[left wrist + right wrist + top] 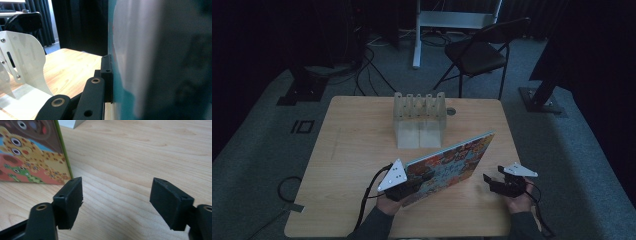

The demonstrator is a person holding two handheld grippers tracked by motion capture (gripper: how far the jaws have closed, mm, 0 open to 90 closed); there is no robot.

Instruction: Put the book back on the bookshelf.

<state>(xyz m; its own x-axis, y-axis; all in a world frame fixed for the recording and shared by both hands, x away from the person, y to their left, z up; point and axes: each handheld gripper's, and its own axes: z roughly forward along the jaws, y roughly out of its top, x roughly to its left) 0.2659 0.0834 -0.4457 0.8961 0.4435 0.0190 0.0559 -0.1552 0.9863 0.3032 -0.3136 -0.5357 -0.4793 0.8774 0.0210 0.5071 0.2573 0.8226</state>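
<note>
While the left tongs are clenched on the near lower corner of the picture book, the book stands tilted on its long edge on the table, its colourful cover facing the person. Seen from the left gripper view, one black jaw presses flat against the book's teal face; the other jaw is hidden behind the cover. The right tongs are released, jaws spread wide with nothing between them, hovering low over bare wood just beside the book's right end, apart from it. From the right gripper view the book's green-edged corner sits a little beyond the nearer jaw, without contact.

Beyond the book, toward the far edge of the table, stands a pale slotted rack, near the book's raised upper edge but not touching it. Left of the book the table lies open all the way to its left edge. Right of the book, only a narrow strip of wood remains before the table's right edge, and the right tongs occupy it. A folding chair stands on the floor past the rack.
</note>
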